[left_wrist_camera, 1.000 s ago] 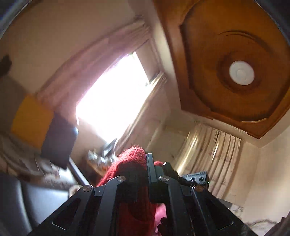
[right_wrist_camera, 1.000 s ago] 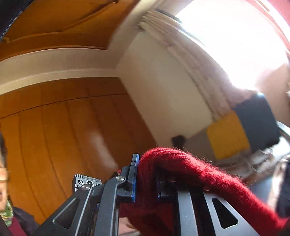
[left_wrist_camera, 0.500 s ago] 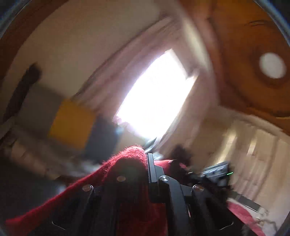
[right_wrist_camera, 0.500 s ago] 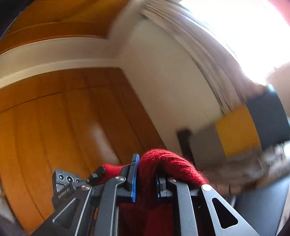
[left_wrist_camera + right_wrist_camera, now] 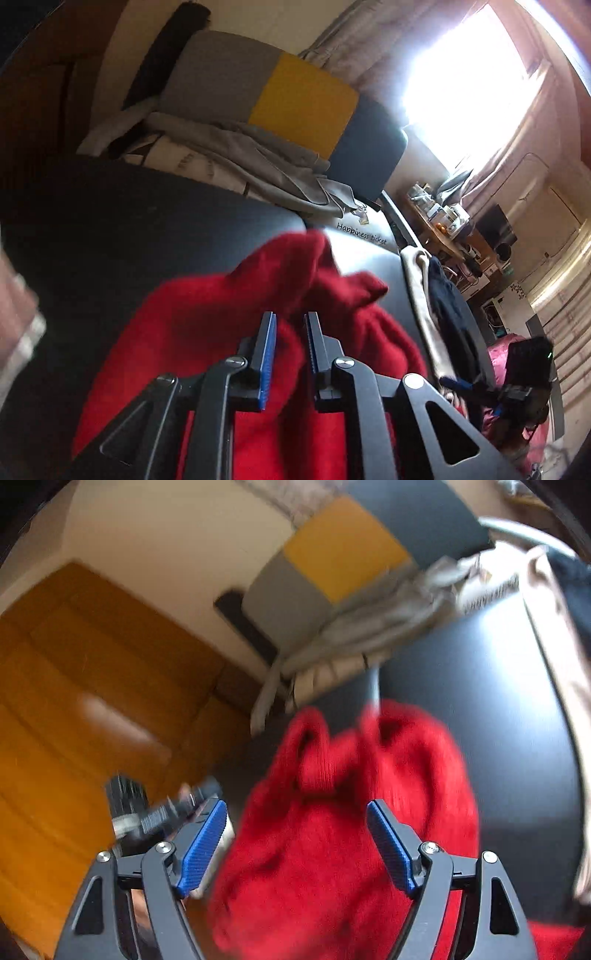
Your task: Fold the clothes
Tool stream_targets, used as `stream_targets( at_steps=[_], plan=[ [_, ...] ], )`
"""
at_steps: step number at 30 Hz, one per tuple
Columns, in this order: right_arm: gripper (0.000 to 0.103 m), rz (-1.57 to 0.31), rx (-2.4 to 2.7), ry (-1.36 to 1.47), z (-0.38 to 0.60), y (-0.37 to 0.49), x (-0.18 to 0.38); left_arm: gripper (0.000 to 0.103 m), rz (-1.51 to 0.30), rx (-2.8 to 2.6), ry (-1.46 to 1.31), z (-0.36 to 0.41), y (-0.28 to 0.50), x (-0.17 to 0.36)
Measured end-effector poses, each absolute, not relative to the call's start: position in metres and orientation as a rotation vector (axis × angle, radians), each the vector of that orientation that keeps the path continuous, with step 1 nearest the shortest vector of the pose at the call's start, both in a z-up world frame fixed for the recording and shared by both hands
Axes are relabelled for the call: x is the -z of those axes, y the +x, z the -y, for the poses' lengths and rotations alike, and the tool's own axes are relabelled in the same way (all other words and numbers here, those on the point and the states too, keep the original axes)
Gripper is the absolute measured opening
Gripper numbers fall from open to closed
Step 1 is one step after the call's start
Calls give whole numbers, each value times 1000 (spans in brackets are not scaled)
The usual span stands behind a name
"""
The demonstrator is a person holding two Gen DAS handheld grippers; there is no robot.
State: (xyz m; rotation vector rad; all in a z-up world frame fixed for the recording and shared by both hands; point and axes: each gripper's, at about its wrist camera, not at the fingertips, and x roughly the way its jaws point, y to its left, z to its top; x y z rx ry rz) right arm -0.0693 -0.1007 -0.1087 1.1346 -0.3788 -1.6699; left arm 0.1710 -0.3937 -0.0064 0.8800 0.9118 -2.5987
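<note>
A red knitted sweater lies bunched on a black padded surface. My left gripper points down at it. Its jaws are opening, with a narrow gap, and a fold of the red knit still fills that gap against both pads. In the right wrist view the same sweater lies heaped under my right gripper. Its jaws are opening and stand wide, and the blue pads are clear of the cloth. The picture there is blurred by motion.
A grey, yellow and dark pillow leans at the far side, with a pile of grey clothes before it. Beige and dark garments hang over the right edge. A hand shows at far left. An orange wooden wall stands left.
Both grippers swung down from facing the ceiling and wall to the black surface, bringing the sweater down onto it. The right jaws let go and spread wide. The left jaws parted slightly.
</note>
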Motion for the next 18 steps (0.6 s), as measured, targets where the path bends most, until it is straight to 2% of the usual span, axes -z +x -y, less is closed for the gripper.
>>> stream_targets(
  at_steps=[5,7,10,15,18],
  plan=[
    [80,138,1697,1135,83,6,143,17,-852,2613,1012,346,200,62],
    [80,24,1755,1119,83,21,156,18,-899,2583,1096,334,201,87],
    [80,-159,1887,1109,99,10,174,18,-959,2512,1135,322,193,117],
    [80,-399,2102,1038,100,-8,176,18,-987,2440,1144,316,163,122],
    [88,-428,2169,995,94,-30,180,18,-1006,2415,1138,314,145,123]
  ],
)
